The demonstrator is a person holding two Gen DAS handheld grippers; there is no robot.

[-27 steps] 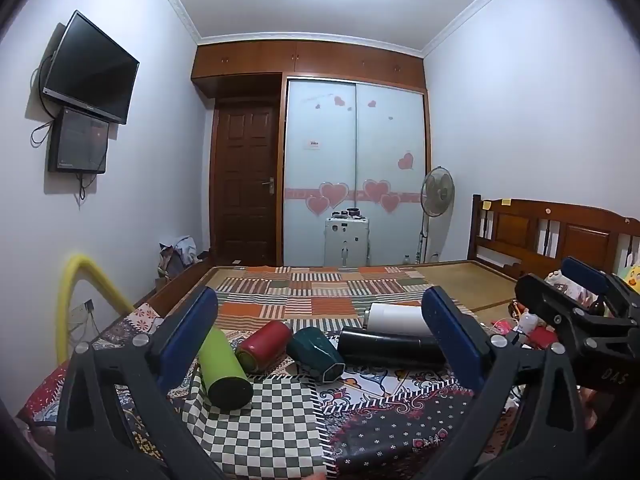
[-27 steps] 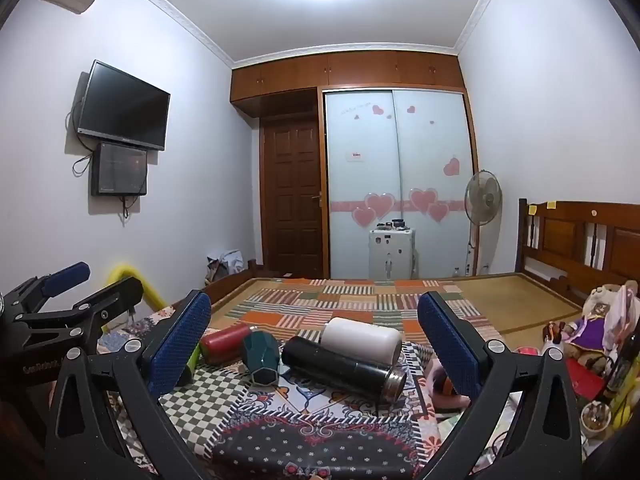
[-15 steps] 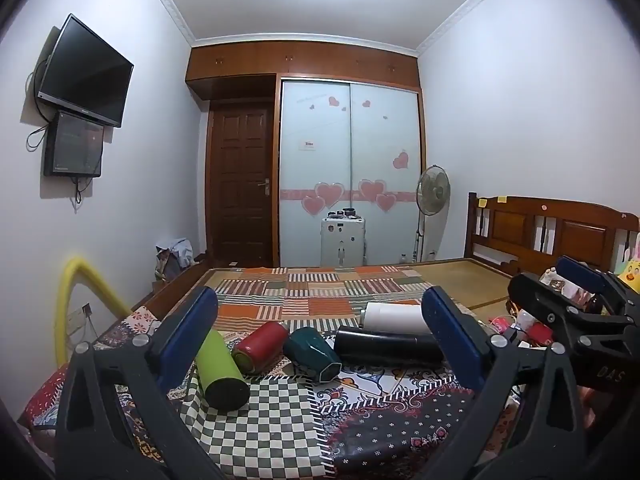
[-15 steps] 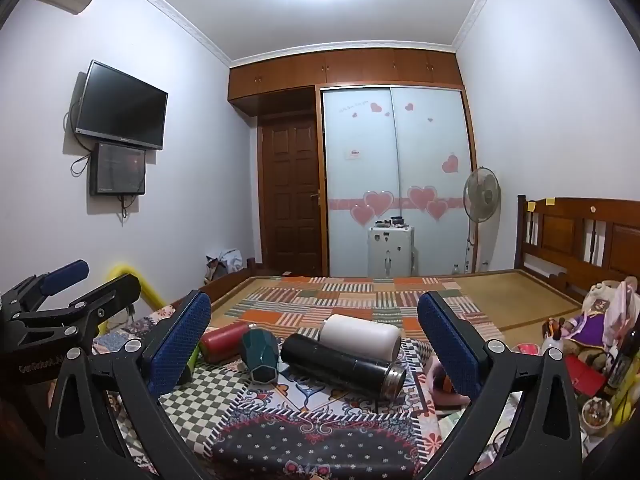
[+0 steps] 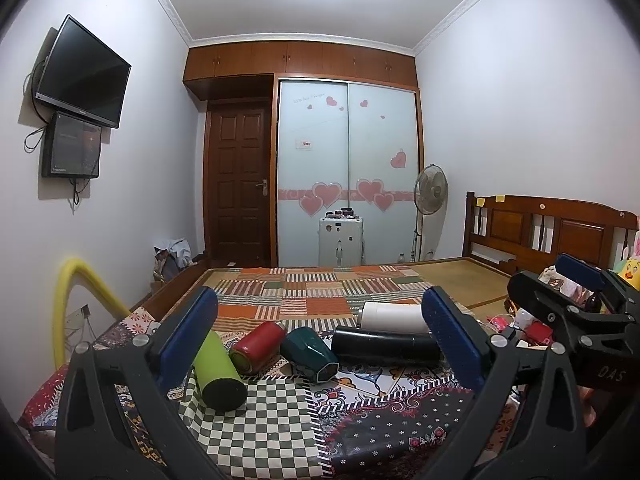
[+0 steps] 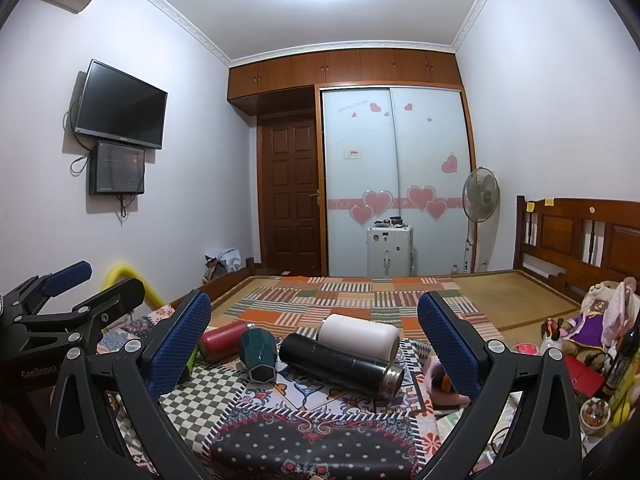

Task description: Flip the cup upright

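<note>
Several cups lie on their sides on a patterned cloth: a lime green cup, a red cup, a dark teal faceted cup, a long black flask and a white cup. They also show in the right wrist view: red cup, teal cup, black flask, white cup. My left gripper is open and empty, held short of the cups. My right gripper is open and empty, likewise short of them.
The cloth lies on a bed with a striped patchwork cover and a wooden headboard at right. Toys and clutter sit at the right edge. A yellow tube arches at left. A fan stands by the wardrobe.
Both views have tilted slightly, so the cups sit a little differently in frame. The cups have not moved and both grippers stay open.
</note>
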